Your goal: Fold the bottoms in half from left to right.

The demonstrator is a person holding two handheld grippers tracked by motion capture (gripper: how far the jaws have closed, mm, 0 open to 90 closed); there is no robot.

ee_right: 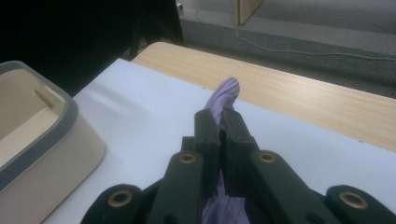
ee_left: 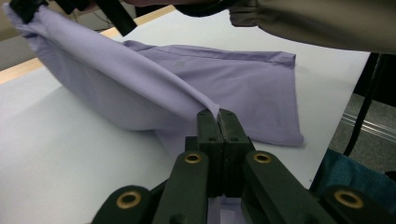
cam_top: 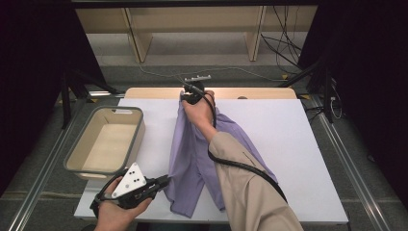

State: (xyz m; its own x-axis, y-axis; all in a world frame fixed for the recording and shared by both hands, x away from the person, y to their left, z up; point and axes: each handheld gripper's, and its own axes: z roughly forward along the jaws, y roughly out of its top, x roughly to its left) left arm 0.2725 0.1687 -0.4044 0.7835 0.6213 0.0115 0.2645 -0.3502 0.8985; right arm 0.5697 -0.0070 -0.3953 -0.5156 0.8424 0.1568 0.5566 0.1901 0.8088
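Note:
A lilac button shirt [cam_top: 192,159] lies lengthwise on the white table cover [cam_top: 288,144], partly lifted along its left edge. My left gripper [cam_top: 167,181] at the near left is shut on the shirt's near corner; in the left gripper view the jaws [ee_left: 218,116] pinch a raised fold of the shirt [ee_left: 154,88]. My right gripper [cam_top: 188,96] at the far middle is shut on the shirt's far end, and a bunched tip of the shirt [ee_right: 225,93] pokes out between its jaws [ee_right: 220,119]. The right sleeve and a black cable cross over the shirt.
A beige bin with a grey rim [cam_top: 107,142] stands on the table's left side, seen too in the right gripper view as the bin [ee_right: 42,140]. A wooden strip [cam_top: 260,92] runs along the far edge. Cables lie on the floor beyond.

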